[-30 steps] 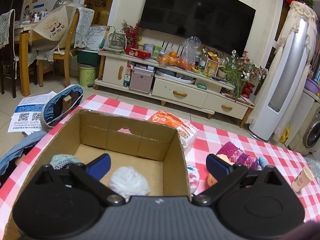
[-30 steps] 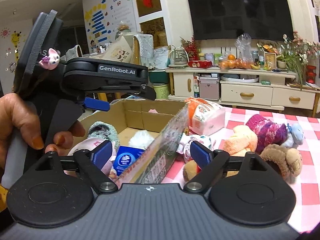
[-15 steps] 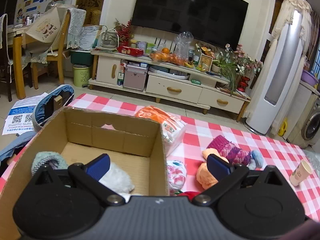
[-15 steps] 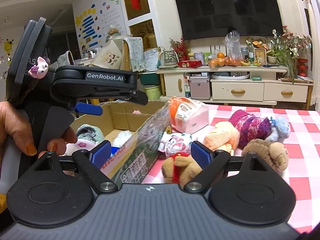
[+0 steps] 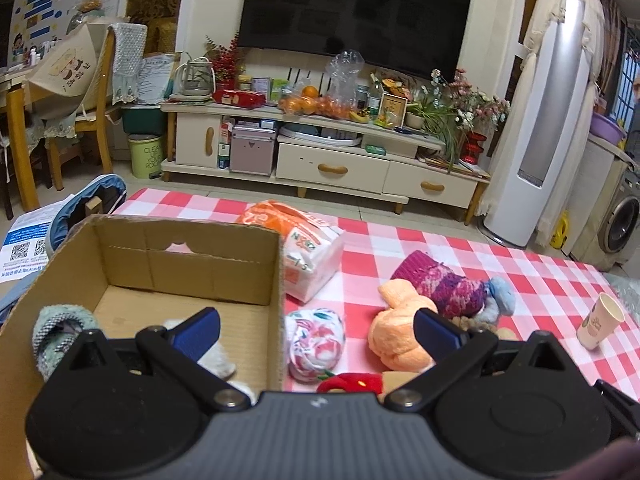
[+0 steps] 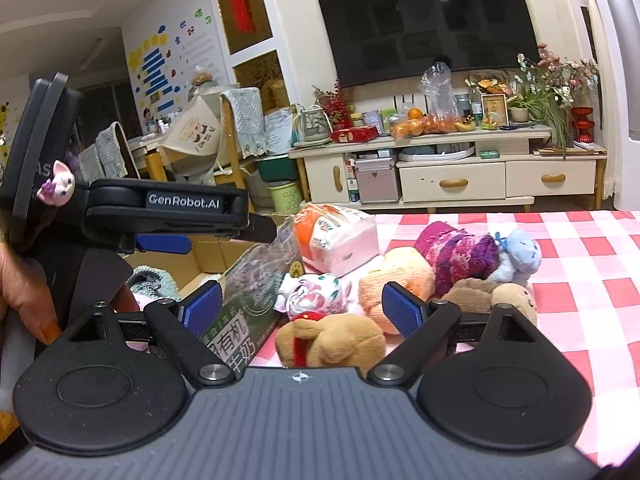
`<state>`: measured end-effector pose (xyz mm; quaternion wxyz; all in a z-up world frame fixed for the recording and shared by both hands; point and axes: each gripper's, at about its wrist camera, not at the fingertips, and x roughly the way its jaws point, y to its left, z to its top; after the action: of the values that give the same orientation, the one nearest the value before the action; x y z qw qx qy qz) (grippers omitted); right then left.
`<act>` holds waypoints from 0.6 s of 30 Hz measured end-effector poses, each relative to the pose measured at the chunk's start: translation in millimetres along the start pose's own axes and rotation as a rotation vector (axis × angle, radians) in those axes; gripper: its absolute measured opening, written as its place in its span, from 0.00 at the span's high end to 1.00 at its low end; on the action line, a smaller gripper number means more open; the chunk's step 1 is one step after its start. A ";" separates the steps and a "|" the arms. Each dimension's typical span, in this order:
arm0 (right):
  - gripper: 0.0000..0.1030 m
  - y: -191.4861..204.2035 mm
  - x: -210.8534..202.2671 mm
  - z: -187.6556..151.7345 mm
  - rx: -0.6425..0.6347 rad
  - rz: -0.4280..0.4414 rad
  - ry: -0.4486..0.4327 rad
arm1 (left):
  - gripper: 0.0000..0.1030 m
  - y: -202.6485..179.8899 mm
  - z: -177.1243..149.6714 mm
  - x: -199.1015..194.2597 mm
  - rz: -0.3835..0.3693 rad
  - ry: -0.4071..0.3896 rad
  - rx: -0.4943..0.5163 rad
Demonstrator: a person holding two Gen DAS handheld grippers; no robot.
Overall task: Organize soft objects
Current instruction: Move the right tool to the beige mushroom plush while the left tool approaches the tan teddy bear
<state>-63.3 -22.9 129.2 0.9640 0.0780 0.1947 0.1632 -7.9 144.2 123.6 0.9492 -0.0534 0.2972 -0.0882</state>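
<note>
An open cardboard box [image 5: 276,280] stands on the checked table and holds a teal knit item [image 5: 60,328] and a white fluffy ball [image 5: 218,360]. My left gripper [image 5: 316,330] is open and empty, straddling the box's right wall. Beside the box lie a floral cloth bundle [image 5: 316,342], an orange plush [image 5: 400,332], a purple knit hat [image 5: 440,288] and a blue plush [image 5: 500,298]. My right gripper [image 6: 302,312] is open and empty, just above a brown bear with a red ribbon [image 6: 332,344]. The box [image 6: 256,276] and left gripper body [image 6: 160,208] show at left.
A tissue pack [image 5: 308,248] lies behind the box. A paper cup [image 5: 600,320] stands at the table's right. A second brown plush [image 6: 508,296] lies right of the pile. A TV cabinet [image 5: 320,152] and a chair [image 5: 92,92] stand beyond the table.
Both grippers have pulled back and shifted right, away from the box toward the pile of soft toys. Both stay open and empty. The brown bear has come under my right gripper.
</note>
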 end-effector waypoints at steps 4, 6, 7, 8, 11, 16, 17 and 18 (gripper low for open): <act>0.00 -4.8 -1.7 0.3 0.009 -0.011 -0.012 | 0.01 -10.6 -1.5 2.7 -0.003 0.007 0.019; 0.00 -4.8 -2.2 -0.8 0.018 -0.019 -0.019 | 0.01 -14.1 -2.4 3.7 -0.004 0.010 0.027; 0.00 -7.1 -3.0 -0.5 0.022 -0.023 -0.023 | 0.01 -15.7 -2.9 4.4 -0.005 0.012 0.030; 0.00 -8.9 -3.6 0.0 0.027 -0.028 -0.027 | 0.01 -17.4 -3.4 4.9 -0.006 0.013 0.033; 0.00 -14.5 -4.5 0.5 0.042 -0.044 -0.040 | 0.01 -23.8 -6.0 6.9 -0.009 0.018 0.043; 0.00 -21.9 -5.6 -1.1 0.056 -0.077 -0.052 | 0.01 -30.3 -8.6 8.6 -0.026 0.016 0.042; 0.00 -22.5 -6.1 -1.4 0.062 -0.078 -0.055 | 0.01 -31.8 -9.1 8.8 -0.027 0.017 0.044; 0.00 -24.5 -6.8 -1.3 0.070 -0.081 -0.057 | 0.01 -33.8 -9.2 9.3 -0.024 0.018 0.050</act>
<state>-62.7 -48.0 125.1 0.9716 0.1085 0.1759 0.1150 -10.3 108.8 116.1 0.9464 -0.0326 0.3028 -0.1073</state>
